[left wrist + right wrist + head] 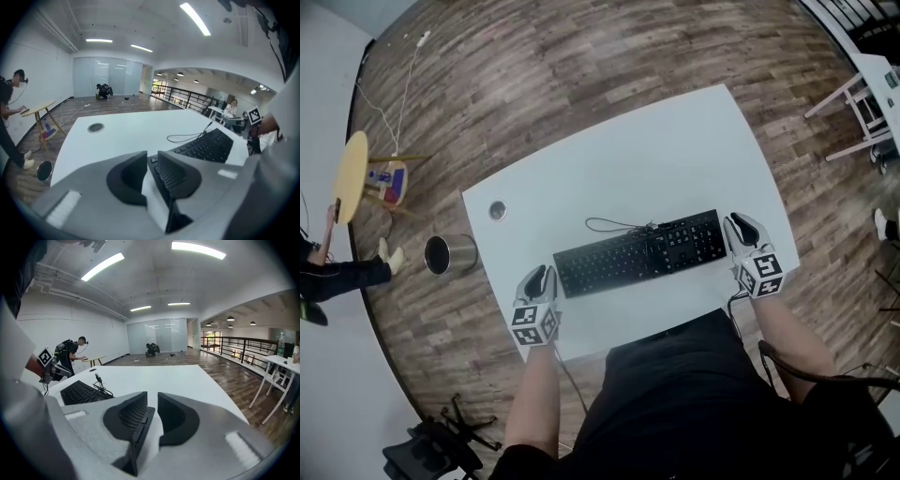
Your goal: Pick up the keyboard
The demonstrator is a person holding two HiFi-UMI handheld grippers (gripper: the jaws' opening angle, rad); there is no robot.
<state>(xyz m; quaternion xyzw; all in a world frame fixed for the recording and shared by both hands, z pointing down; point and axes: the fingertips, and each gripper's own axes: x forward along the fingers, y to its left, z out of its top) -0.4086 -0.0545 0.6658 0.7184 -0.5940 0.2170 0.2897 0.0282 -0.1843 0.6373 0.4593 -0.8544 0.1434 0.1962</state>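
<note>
Near the front edge of the white counter (675, 159): black keyboard (642, 251), lying flat with keys up. Long axis from left to right across the head view, slightly slanted, right end farther from the wearer than the left end. Number pad at the right end. Thin cable (614, 226) leaving the far edge near the middle, looped leftward on the counter.

At the left end of the keyboard: left tool (539, 274), pointed forward and down. Jaws apart by a narrow gap in the left gripper view, the near corner of the keyboard showing in that gap, no pad visibly pressing on it.

At the right end of the keyboard: right tool (739, 225), also pointed forward and down. Jaws apart in the right gripper view, bare counter in the gap, the keyboard's dark end just beside and below the inner jaw, not clamped.

Farther back on the counter, left of the cable: round hole (497, 210).

On the wooden floor (581, 56) beside the counter's left edge: metal bin (450, 253). Beyond it: small round table (352, 175), with a person (337, 274) beside it.
</note>
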